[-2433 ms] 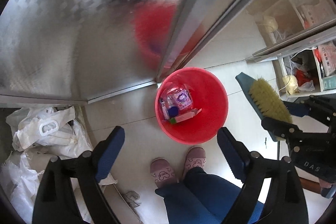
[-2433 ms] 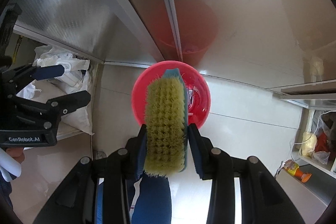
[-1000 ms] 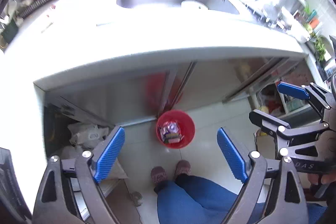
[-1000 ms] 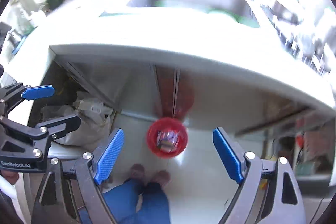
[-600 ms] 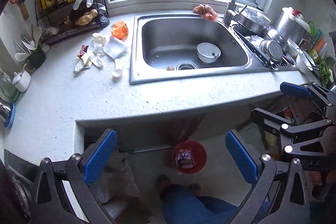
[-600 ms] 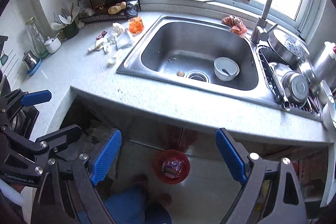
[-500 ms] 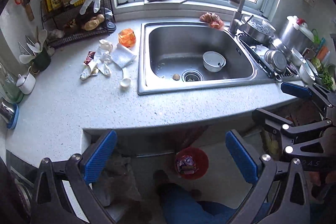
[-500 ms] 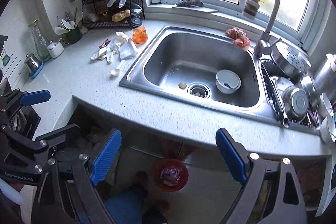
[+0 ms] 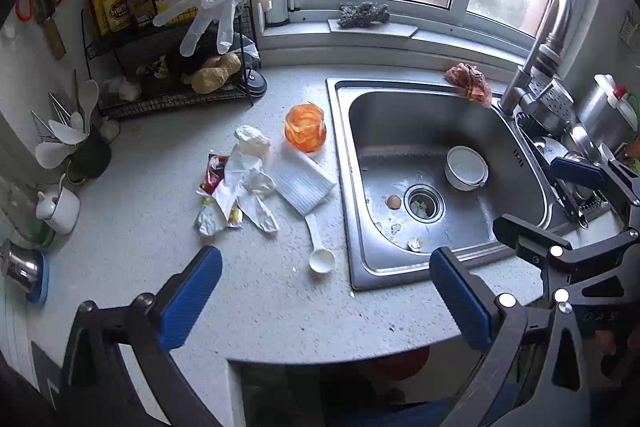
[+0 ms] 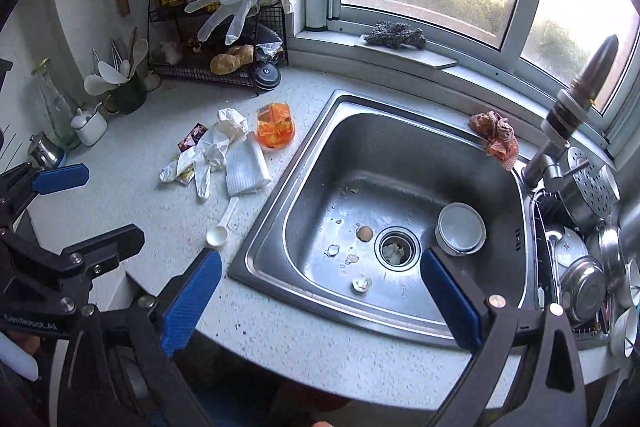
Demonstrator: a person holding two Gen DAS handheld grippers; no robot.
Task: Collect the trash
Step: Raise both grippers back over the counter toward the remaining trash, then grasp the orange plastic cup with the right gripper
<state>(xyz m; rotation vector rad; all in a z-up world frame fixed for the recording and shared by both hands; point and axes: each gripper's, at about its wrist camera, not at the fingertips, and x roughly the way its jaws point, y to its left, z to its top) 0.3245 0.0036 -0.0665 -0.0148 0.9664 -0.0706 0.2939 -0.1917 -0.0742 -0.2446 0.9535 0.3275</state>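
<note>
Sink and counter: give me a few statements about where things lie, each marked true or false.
1. A white bowl sits in the sink. True.
2. The orange cup stands inside the sink. False: it stands on the counter, left of the sink.
3. A white spoon lies on the counter. True.
4. The left gripper holds a glove. False: nothing is between its open jaws; the crumpled glove lies on the counter.
5. The right gripper holds a brush. False: its jaws are opening with nothing between them.
</note>
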